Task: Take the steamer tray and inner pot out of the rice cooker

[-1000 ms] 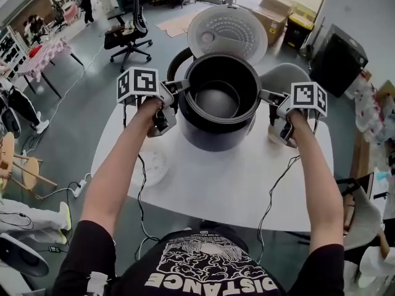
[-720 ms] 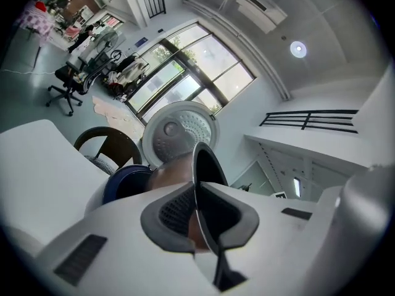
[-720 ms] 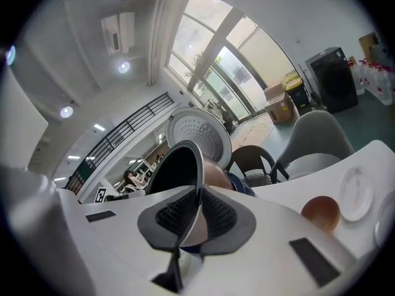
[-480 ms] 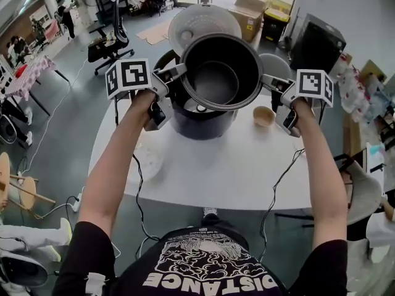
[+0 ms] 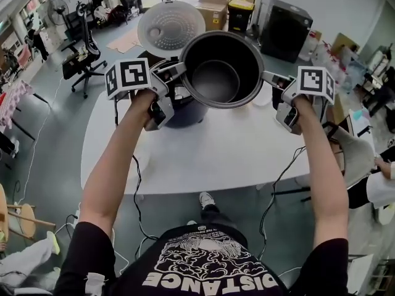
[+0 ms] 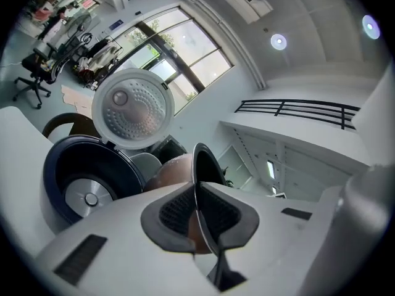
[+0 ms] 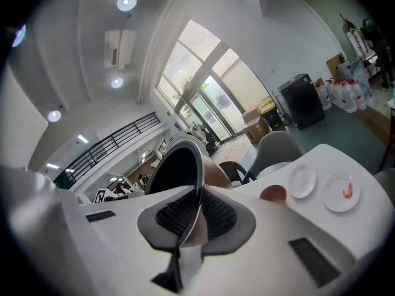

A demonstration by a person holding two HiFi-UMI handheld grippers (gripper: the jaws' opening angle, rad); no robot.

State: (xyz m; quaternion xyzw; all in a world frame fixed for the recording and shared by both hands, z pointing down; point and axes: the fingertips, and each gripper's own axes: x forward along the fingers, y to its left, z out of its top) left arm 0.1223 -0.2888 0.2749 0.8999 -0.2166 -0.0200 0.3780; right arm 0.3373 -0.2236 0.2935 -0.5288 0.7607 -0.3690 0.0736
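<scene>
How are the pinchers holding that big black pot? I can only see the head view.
Observer: The left gripper view shows the left gripper shut on the thin rim of the inner pot, one pad inside and one outside.
Operator: Is the other one the same?
Observer: Yes. In the right gripper view the right gripper pinches the rim too, one pad on each side.
Operator: What's inside the cooker? The pot blocks it for me.
Observer: The left gripper view looks into the rice cooker. A round silver heating plate shows at the bottom.
</scene>
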